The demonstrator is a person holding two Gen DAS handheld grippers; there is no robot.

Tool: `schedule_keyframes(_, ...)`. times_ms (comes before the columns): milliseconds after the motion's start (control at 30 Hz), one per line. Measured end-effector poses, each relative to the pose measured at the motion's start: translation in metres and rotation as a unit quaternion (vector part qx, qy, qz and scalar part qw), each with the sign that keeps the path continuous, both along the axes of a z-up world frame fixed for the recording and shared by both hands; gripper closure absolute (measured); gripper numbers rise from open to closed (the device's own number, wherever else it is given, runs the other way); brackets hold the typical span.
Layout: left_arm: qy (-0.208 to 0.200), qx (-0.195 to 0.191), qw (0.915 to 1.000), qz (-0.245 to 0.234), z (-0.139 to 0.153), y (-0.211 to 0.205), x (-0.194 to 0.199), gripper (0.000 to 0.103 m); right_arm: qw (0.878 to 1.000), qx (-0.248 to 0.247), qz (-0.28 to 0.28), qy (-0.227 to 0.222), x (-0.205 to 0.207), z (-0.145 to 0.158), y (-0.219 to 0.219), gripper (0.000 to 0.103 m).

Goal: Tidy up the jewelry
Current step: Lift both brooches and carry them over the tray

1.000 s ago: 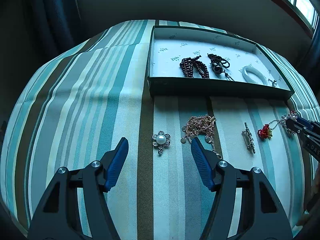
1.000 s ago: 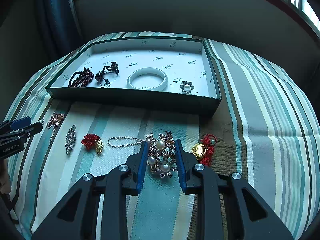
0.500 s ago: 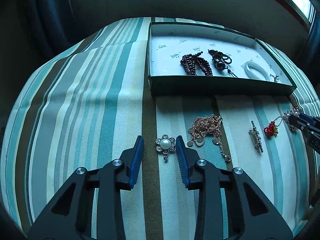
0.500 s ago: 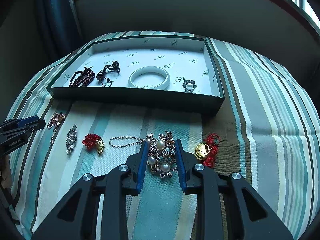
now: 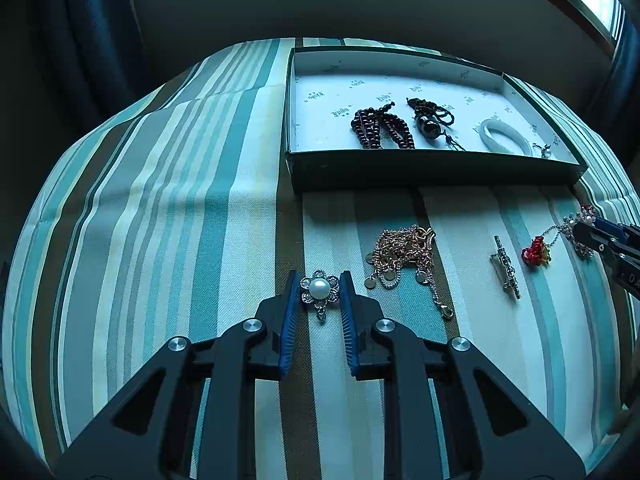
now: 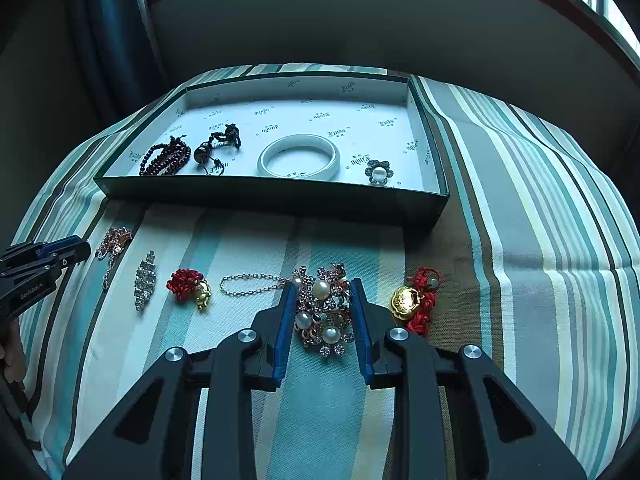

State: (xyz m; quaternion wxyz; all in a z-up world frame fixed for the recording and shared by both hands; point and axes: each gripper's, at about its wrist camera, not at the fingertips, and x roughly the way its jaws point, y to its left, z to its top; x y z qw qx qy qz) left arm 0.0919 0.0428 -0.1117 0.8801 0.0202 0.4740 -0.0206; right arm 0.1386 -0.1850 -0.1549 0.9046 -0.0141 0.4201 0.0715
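Note:
My left gripper [image 5: 320, 286] is shut on a small pearl flower brooch [image 5: 320, 290] that lies on the striped cloth. My right gripper [image 6: 322, 294] is shut on a large pearl and rhinestone brooch [image 6: 322, 310] with a silver chain [image 6: 250, 284] trailing left. The dark green tray [image 6: 272, 196] beyond holds dark red beads [image 6: 166, 158], a black bead bracelet [image 6: 216, 146], a white bangle [image 6: 299, 157] and a pearl flower brooch [image 6: 378, 173].
On the cloth lie a rose-gold chain [image 5: 404, 254], a rhinestone bar brooch [image 5: 506, 268], a red knot charm [image 5: 535, 252] and a gold lock with red cord [image 6: 414, 300]. The table edge curves down on both sides.
My left gripper has moved forward and closed from wide open onto the small pearl flower brooch. My right gripper has stayed shut on the large brooch.

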Motion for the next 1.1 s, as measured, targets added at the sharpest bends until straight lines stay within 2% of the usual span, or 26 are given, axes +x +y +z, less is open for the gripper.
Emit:
schedule_keyframes(267,-0.018,-0.008,0.9998,-0.002,0.016,0.0,-0.006,0.083,1.0,0.011,0.0,-0.013,-0.003,0.011,-0.001,0.075)
schedule_keyframes(600,-0.048,-0.023,0.9985,-0.012,0.045,-0.009,-0.003,0.083,0.999,0.02,0.004,-0.048,-0.006,0.041,0.0,0.075)
schedule_keyframes(1100,-0.103,-0.025,0.9941,-0.023,0.084,-0.024,0.046,0.083,0.993,0.013,-0.01,-0.118,0.036,0.092,-0.005,0.075)
